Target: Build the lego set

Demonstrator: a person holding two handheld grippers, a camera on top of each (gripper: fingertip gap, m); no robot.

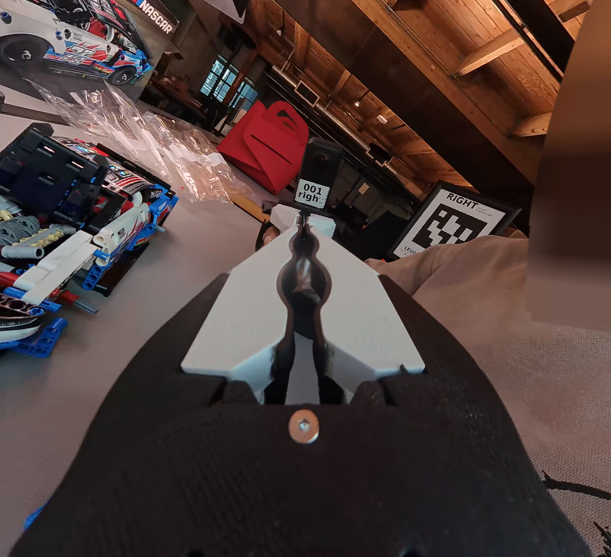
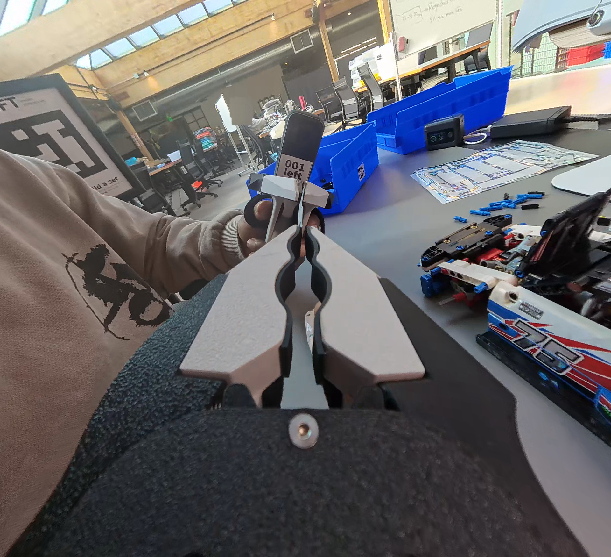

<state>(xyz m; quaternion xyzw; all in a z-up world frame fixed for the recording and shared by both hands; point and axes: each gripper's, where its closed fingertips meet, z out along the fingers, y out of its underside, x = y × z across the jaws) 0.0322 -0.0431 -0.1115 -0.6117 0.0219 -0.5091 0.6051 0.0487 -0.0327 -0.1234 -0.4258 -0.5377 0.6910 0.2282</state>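
The left gripper has its white fingers drawn nearly together, tips meeting on a thin, small piece too slight to identify. The right gripper faces it tip to tip, fingers likewise closed to a narrow gap, and the same sliver sits between the two tips; which gripper actually pinches it cannot be told. Both are raised above the grey counter, held by a person in a beige sweatshirt whose hand grips the left handle. The partly built lego race car, white with blue and red panels, rests on the counter well apart from the fingers, to the left gripper's left. Loose blue pins lie beyond it, near a sticker sheet and blue bins. Clear plastic bags, a red folded carton and the set's box sit behind the car.
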